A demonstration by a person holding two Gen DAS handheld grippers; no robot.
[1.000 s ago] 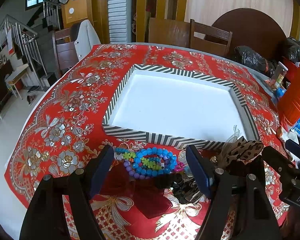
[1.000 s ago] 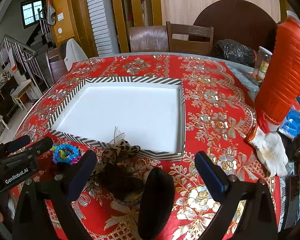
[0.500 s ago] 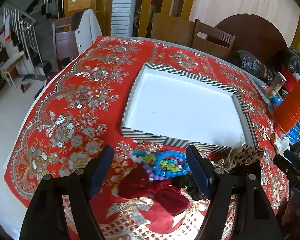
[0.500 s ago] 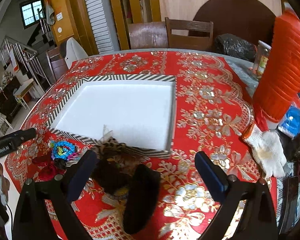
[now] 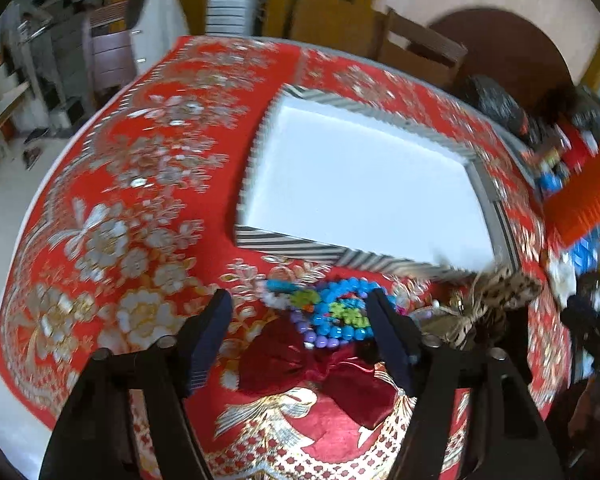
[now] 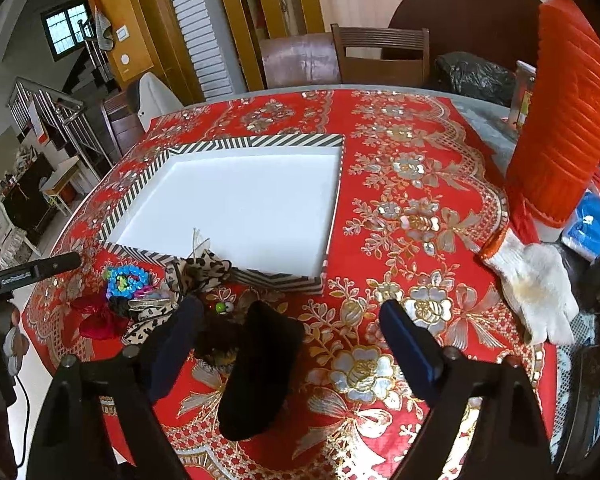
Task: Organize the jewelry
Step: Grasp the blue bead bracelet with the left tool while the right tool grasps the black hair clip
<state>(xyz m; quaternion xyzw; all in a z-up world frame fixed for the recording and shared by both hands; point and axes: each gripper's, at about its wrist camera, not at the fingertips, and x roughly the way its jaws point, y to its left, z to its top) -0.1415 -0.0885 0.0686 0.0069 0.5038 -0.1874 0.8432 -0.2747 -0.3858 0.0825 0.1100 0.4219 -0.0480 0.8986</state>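
Observation:
A white tray with a black-and-white striped rim (image 5: pixel 284 242) (image 6: pixel 300 280) lies on the red floral tablecloth. In front of it sits a pile: blue, green and purple bead bracelets (image 5: pixel 336 312) (image 6: pixel 126 278), a dark red bow (image 5: pixel 320 372) (image 6: pixel 96 320), a leopard-print bow (image 5: pixel 496 292) (image 6: pixel 204 268) and a black piece (image 6: pixel 260 368). My left gripper (image 5: pixel 300 324) is open, just above the bow and beads. My right gripper (image 6: pixel 288 332) is open over the black piece.
An orange ribbed jug (image 6: pixel 564 120) stands at the right, with a white work glove (image 6: pixel 536 288) and blue packets (image 6: pixel 592 228) beside it. Wooden chairs (image 6: pixel 384 56) stand behind the table. The table edge falls away on the left.
My left gripper has swung left and dropped closer to the bow and beads; its view is blurred with motion. My right gripper has drawn back a little. Both stay open.

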